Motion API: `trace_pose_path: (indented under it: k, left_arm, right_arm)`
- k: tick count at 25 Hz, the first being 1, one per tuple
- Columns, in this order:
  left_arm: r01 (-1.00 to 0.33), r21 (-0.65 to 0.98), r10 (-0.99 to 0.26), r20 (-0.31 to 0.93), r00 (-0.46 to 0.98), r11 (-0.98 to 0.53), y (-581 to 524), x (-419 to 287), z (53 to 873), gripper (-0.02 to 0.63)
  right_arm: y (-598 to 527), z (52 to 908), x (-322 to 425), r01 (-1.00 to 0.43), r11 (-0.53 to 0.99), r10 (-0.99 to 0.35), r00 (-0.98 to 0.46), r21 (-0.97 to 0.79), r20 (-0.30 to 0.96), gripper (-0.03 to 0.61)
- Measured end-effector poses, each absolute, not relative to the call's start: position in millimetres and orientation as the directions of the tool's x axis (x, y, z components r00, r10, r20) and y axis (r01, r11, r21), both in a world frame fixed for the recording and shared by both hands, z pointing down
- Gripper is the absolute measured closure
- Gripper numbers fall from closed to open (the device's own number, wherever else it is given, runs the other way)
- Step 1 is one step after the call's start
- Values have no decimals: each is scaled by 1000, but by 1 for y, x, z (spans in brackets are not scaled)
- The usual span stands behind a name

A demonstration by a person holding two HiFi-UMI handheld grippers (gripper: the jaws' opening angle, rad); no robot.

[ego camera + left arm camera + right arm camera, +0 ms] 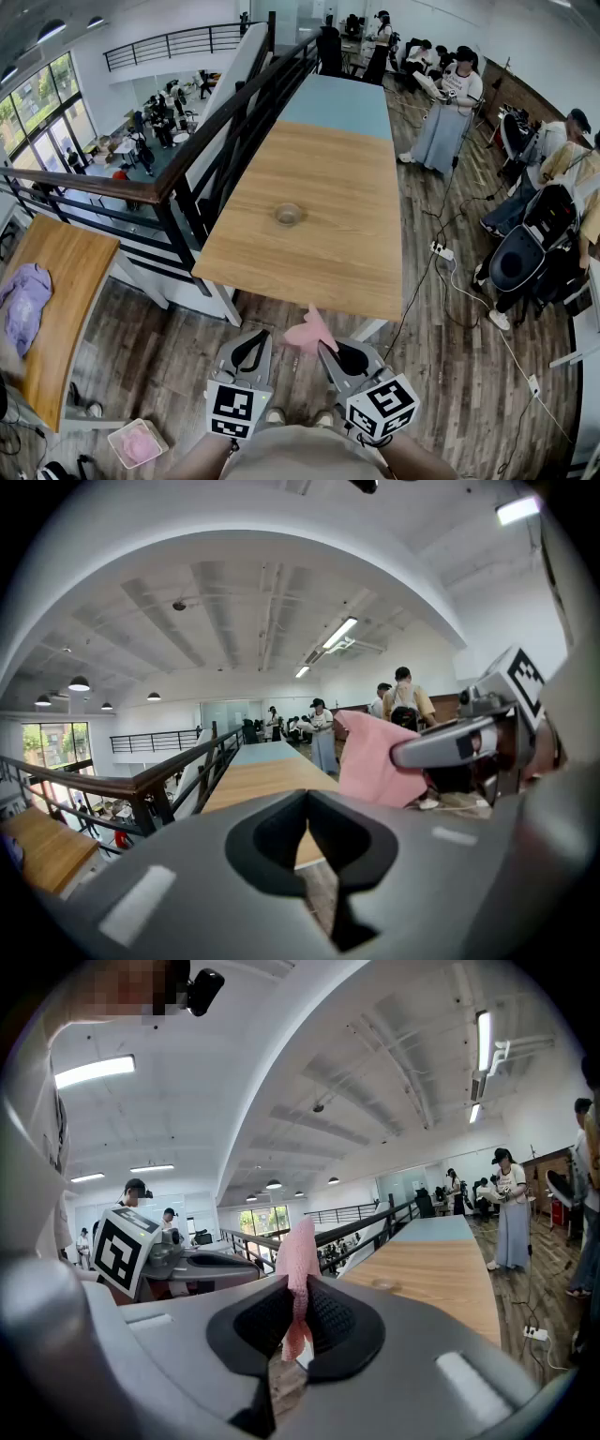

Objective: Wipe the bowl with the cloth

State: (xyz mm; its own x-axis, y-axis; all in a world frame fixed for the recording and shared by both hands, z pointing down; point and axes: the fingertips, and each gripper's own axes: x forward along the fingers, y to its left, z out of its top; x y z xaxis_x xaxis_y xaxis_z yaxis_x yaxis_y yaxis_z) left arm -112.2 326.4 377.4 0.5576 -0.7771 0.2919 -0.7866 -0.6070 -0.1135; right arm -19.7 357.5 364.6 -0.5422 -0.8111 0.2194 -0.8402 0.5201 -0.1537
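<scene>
The right tool is pinching the pink cloth between closed jaws, with the cloth sticking out past their tips. The left tool is holding nothing, its jaws pressed together, just beside the right one. Both are hovering over the floor, short of the bench. The bowl is sitting near the bench's middle, well apart from the cloth.

A long wooden table runs beside a dark railing, a purple garment lies on a smaller side table, and people stand beyond.
</scene>
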Motion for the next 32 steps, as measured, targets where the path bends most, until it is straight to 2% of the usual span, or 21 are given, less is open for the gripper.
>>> trace_pose_path:
  k: [9,32]
  left_arm:
    - [-802,-110,-790,298,536,-587,338,-107,376,612]
    - [-849,-80,-815,339,470,-523,378,-61,398,612]
  right_arm:
    - [365,363,-10,-851,518,-818,-522,-85,240,554]
    - [401,389,32,-792,592,-745,-608,-149,274,554]
